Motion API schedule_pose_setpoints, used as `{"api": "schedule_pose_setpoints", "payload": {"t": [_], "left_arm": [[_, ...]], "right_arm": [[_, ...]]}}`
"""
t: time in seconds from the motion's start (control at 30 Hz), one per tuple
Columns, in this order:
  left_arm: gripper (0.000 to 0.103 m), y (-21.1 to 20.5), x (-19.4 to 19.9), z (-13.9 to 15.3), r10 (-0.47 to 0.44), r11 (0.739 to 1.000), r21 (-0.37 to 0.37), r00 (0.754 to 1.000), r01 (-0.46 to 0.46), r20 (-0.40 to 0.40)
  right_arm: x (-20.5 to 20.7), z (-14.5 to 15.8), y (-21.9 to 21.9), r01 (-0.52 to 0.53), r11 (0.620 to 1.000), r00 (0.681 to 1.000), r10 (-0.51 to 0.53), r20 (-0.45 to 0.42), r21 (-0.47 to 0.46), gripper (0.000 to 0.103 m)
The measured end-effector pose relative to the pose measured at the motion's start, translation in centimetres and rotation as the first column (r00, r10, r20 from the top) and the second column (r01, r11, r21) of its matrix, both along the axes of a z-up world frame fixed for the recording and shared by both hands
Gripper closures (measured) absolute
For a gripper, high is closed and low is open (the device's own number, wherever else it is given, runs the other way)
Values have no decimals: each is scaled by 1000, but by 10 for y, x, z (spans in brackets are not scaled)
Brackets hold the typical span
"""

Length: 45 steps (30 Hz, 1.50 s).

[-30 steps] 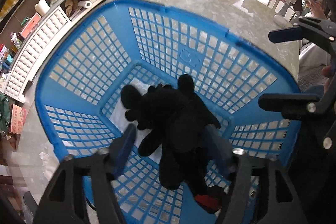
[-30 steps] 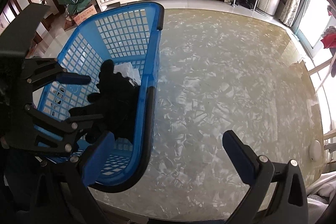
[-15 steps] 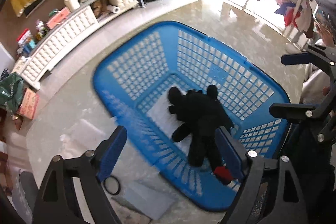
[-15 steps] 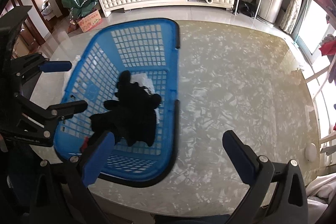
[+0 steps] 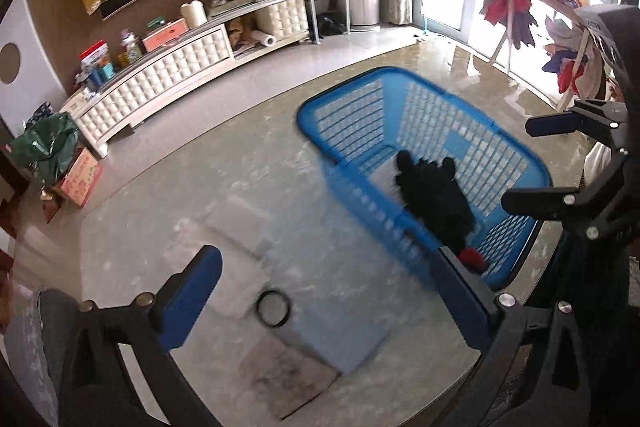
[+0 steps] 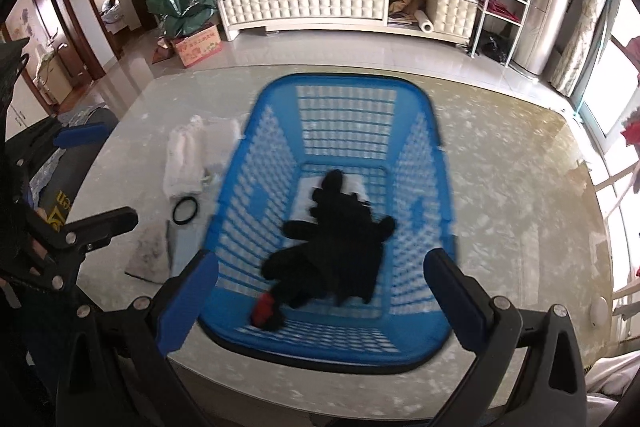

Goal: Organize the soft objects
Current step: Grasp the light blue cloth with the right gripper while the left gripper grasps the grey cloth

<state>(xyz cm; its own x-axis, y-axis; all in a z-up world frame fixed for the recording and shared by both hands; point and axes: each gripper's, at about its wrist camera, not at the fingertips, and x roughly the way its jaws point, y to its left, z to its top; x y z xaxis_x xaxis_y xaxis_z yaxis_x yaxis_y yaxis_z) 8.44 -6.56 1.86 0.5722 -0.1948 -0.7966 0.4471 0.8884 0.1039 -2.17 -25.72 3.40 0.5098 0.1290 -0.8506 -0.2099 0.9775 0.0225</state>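
A black plush toy (image 6: 340,243) with a red tip lies inside the blue mesh basket (image 6: 344,95) on a white cloth. It also shows in the left wrist view (image 5: 436,195), in the basket (image 5: 352,95). My left gripper (image 5: 324,291) is open and empty, above the table left of the basket. My right gripper (image 6: 324,291) is open and empty, high over the basket's near end. Each gripper shows in the other's view.
The basket stands on a marble table (image 6: 520,195). Left of it lie a white folded cloth (image 6: 188,159), a black ring (image 6: 185,211) and a grey flat pad (image 6: 150,255). A white cabinet (image 6: 320,7) stands beyond on the floor.
My left gripper let go of the black plush toy, rose and pulled back to the left. My right gripper swung left and is now over the basket.
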Motion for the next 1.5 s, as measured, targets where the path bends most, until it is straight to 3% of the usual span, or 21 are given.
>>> {"api": "schedule_pose_setpoints", "payload": {"t": [0.3,0.67,0.8,1.13,1.5], "left_arm": [[0,72,-16,-9,100,994,-46,995,-100,-9],[0,147,-45,-54,204,975,-68,971,-213,-122],[0,169,-48,-72,234,962,-98,956,-254,-178],[0,181,-37,-127,284,938,-111,912,-329,-296],[0,168,-25,-163,250,954,-64,892,-294,-376]], "right_arm": [[14,-7,71,-99,995,995,99,0,-15,0],[30,-37,146,-210,975,977,207,-46,-67,1],[37,-55,165,-237,968,969,229,-93,-86,7],[45,-111,191,-249,956,953,213,-214,-157,8],[61,-152,188,-202,960,949,144,-280,-194,13]]}}
